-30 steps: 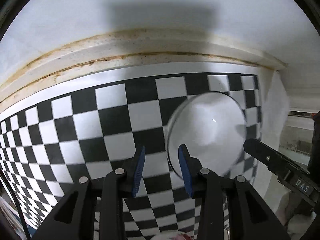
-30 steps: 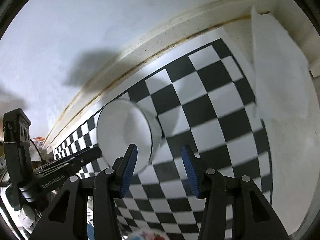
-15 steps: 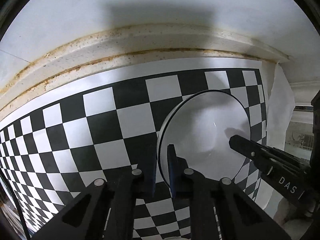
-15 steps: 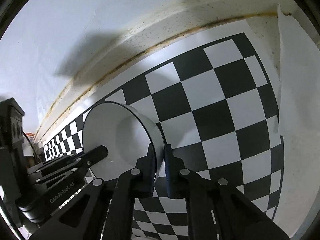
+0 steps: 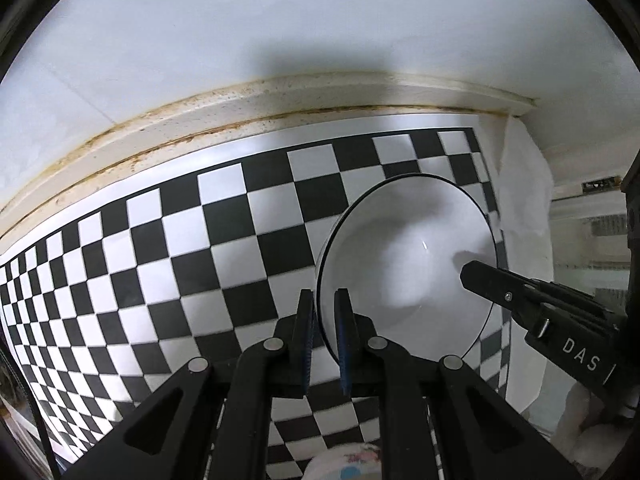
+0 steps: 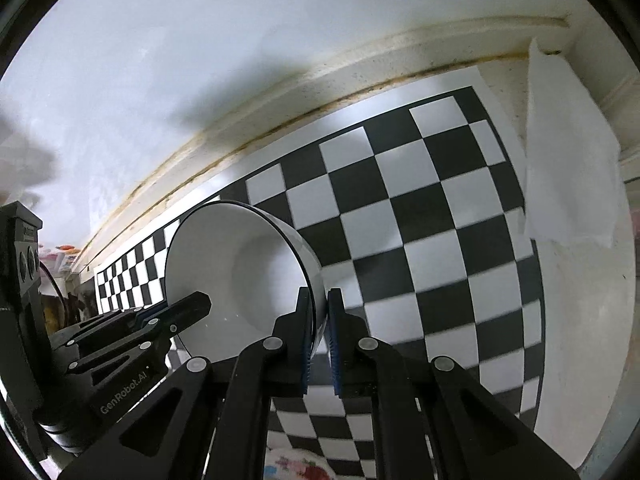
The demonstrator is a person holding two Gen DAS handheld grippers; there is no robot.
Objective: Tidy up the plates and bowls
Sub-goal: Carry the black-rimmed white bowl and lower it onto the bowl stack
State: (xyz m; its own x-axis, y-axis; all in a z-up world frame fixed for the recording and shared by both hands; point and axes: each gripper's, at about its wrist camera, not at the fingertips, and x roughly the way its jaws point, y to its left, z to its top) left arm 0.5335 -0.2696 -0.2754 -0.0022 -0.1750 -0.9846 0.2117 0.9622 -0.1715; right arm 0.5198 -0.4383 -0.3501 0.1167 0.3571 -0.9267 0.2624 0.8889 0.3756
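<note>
Both the left gripper [image 5: 323,336] and right gripper [image 6: 319,334] are clamped on opposite rim edges of the white bowl [image 5: 408,268], lower centre above the checkered mat [image 5: 168,264], its placement not yet done.

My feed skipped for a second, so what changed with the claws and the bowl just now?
Both claws were open a second ago. The left claw and right claw have since closed on opposite sides of the white bowl rim, and it now appears tipped up off the checkered mat. Mat, wall and white paper are unchanged.
</note>
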